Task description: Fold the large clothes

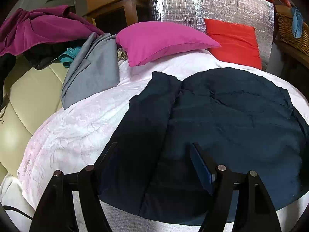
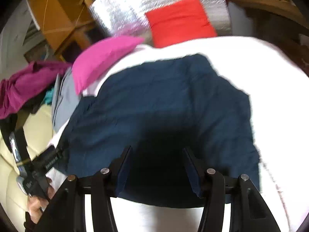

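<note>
navy quilted garment [image 1: 222, 112] spread on white bedspread [image 1: 77, 127], left gripper [image 1: 152, 147] and right gripper [image 2: 157, 150] both released above it, pink pillow [image 1: 160, 40] behind

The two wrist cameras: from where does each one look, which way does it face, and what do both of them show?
Left wrist: sits on the left gripper, looks forward and down over the navy garment on the white bed cover; both its fingers show, apart.
Right wrist: on the right gripper, same downward aim, blurred; its fingers show, and the left hand at lower left.
Shared: garment, pink pillow, red pillow.
</note>
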The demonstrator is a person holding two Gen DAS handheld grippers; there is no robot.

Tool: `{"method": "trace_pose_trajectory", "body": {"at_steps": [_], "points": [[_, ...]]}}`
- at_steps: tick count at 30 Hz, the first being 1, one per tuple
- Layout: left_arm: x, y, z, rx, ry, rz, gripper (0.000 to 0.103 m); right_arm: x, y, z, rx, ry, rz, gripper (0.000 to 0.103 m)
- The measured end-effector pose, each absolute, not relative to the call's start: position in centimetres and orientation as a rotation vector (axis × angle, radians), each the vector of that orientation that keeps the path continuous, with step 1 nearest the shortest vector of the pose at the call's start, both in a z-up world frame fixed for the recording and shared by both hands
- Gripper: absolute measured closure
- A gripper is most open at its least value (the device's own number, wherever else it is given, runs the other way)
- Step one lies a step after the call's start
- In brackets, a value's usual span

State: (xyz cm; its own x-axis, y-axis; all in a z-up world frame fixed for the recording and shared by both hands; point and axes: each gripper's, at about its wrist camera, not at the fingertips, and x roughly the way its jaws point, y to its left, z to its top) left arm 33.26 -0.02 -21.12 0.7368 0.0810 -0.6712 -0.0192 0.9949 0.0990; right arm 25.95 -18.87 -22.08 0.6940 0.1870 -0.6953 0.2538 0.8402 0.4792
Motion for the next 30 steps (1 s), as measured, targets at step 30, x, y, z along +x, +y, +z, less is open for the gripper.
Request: {"method": "trace_pose_trajectory", "body": {"at_steps": [30], "points": [[13.9, 0.0, -9.6, 0.188, 0.565, -0.017, 0.015, 12.1, -13.3, -14.1, 0.492, 0.722, -0.185, 0.030]]}}
